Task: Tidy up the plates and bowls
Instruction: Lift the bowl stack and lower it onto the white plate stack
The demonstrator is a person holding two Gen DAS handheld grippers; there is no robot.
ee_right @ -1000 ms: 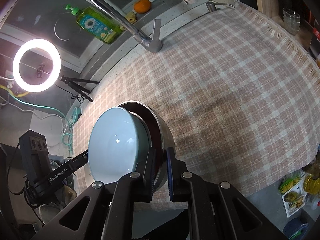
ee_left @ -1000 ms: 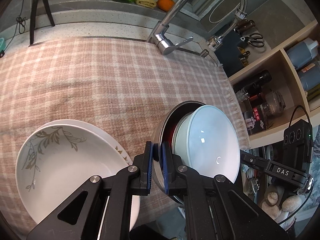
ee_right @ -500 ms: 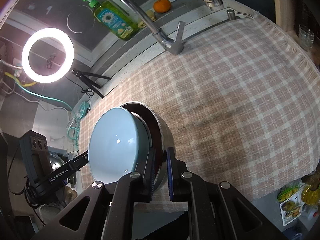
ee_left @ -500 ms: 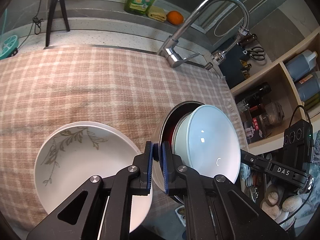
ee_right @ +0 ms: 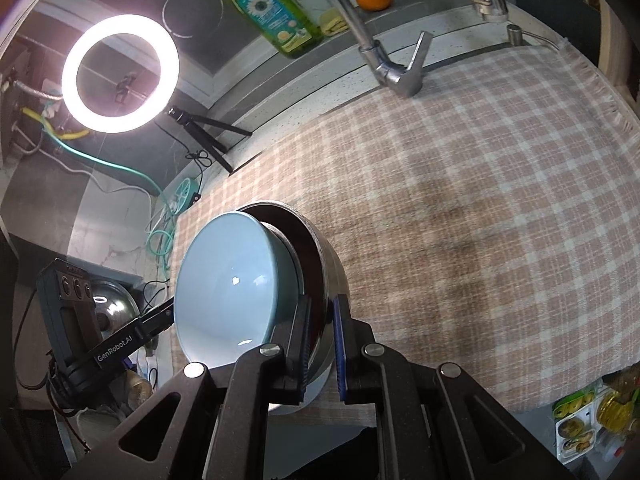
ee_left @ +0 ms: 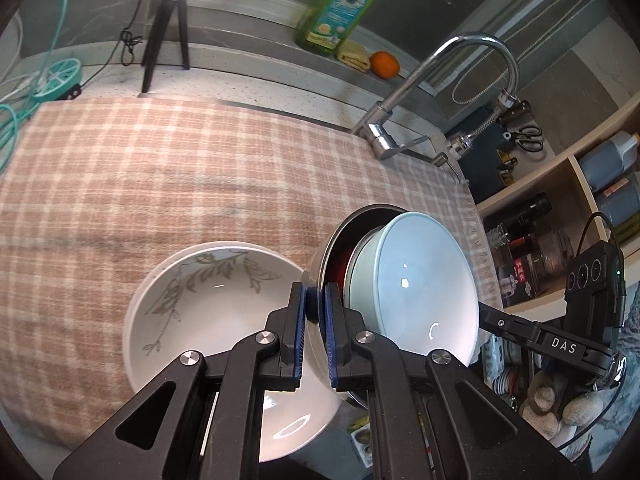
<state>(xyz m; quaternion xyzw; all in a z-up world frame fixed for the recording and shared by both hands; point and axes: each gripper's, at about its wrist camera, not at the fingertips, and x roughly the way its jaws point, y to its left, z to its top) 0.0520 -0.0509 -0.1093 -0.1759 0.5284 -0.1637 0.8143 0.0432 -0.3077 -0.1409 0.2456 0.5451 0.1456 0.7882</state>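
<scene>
The nested bowl stack (ee_left: 400, 292) is clamped by its steel rim from both sides between the jaws of the left gripper (ee_left: 316, 312) and the right gripper (ee_right: 322, 320), presumably so it can be carried level toward the leaf-patterned plates (ee_left: 208, 320) on the tabletop (ee_left: 160, 184).

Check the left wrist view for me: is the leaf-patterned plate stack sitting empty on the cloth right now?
Yes: the leaf-patterned plate stack lies on the plaid cloth with nothing in it; the bowl stack is beside it, held by the left tool.

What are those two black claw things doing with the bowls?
Both are pinching one metal bowl by its rim, the left hand-held gripper on one side and the right hand-held gripper on the other. A light blue bowl sits nested inside. They hold it above the checked cloth, beside a white leaf-patterned bowl.
</scene>
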